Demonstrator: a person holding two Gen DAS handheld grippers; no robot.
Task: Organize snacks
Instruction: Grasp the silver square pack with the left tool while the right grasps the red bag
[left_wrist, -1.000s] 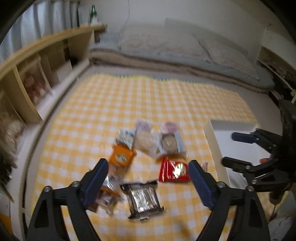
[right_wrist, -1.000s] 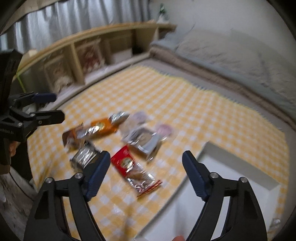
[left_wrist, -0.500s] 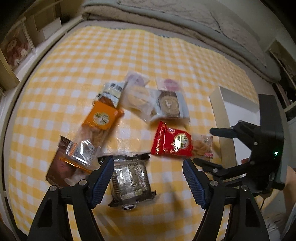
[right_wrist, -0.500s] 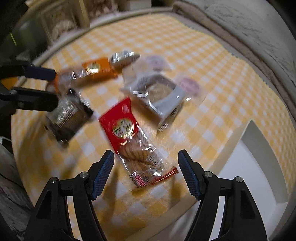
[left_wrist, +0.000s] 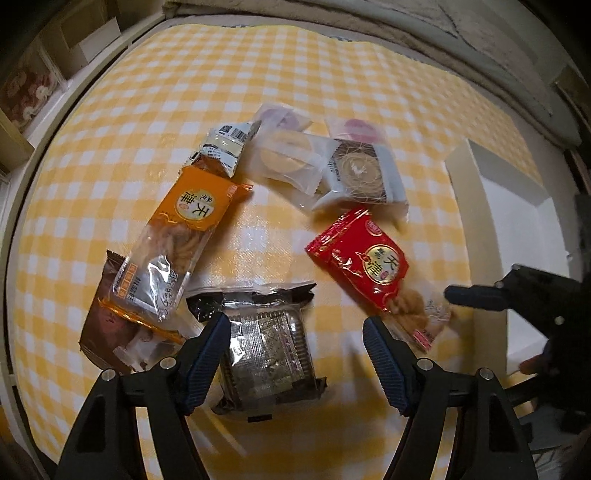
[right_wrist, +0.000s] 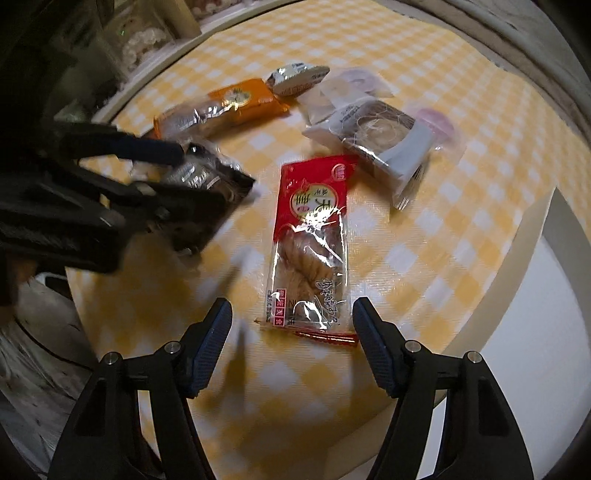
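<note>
Several snack packets lie on a yellow checked cloth (left_wrist: 332, 74). My left gripper (left_wrist: 295, 341) points down over a dark silver packet (left_wrist: 269, 354). Its jaws are closing, the packet lies between them, and the right pad stands clear of it. My right gripper (right_wrist: 291, 321) hangs over the near end of a red packet (right_wrist: 314, 229). Its jaws are closing too, and neither pad touches the wrapper. An orange packet (left_wrist: 184, 221) lies on a brown one (left_wrist: 107, 332). Pastry packets (left_wrist: 358, 173) sit further back.
A white box (left_wrist: 517, 229) stands at the cloth's right edge, close to the red packet (left_wrist: 362, 266). One of the right gripper's fingers (left_wrist: 476, 296) reaches in from the right. Bedding lies beyond the cloth and wooden shelves (left_wrist: 22, 92) run along the left.
Both grippers have come down and tipped toward the cloth, and their jaws have narrowed. The left now straddles the dark silver packet, the right the red packet's end.
</note>
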